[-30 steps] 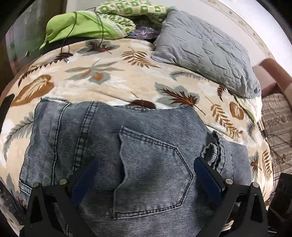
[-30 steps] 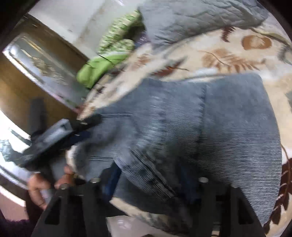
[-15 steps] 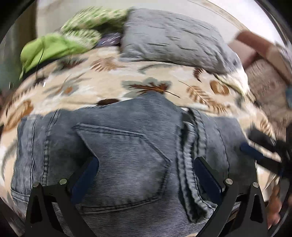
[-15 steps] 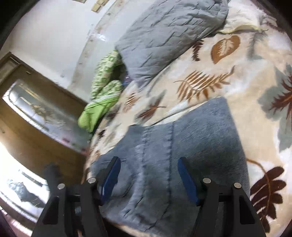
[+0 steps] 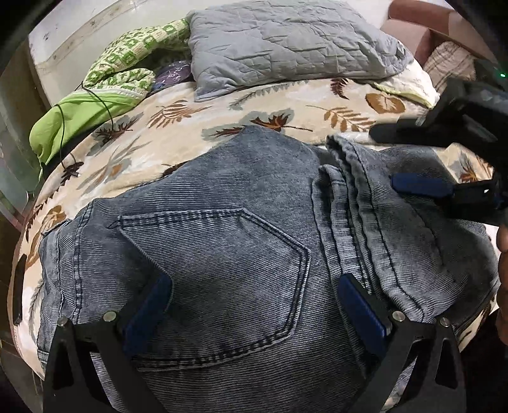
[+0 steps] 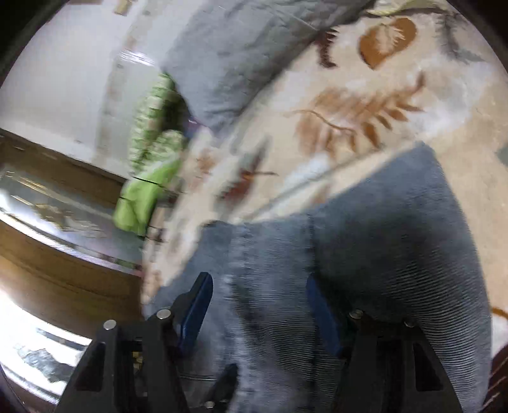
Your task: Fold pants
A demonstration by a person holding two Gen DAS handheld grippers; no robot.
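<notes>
Grey-blue jeans [image 5: 241,241] lie folded on a leaf-print bedspread [image 5: 177,127], back pocket [image 5: 216,279] up, with a bunched seam edge [image 5: 352,197] to its right. My left gripper [image 5: 254,289] hovers open over the pocket, with nothing between its pads. At the right edge my right gripper [image 5: 406,159] reaches in over the bunched denim, a hand [image 5: 501,254] behind it. The right wrist view is blurred. There the right gripper [image 6: 258,295] stands open low over the jeans [image 6: 381,247], denim between its fingers, not pinched.
A grey quilted pillow [image 5: 285,41] lies at the head of the bed. Green clothes [image 5: 104,89] with a black cable [image 5: 63,127] are heaped at the back left. A brown seat [image 5: 412,19] stands at the far right. A wooden mirrored panel [image 6: 47,222] borders the bed.
The right gripper let go of the denim fold it held a second ago and now reaches into the left wrist view. Both wrists have rolled and shifted across the jeans.
</notes>
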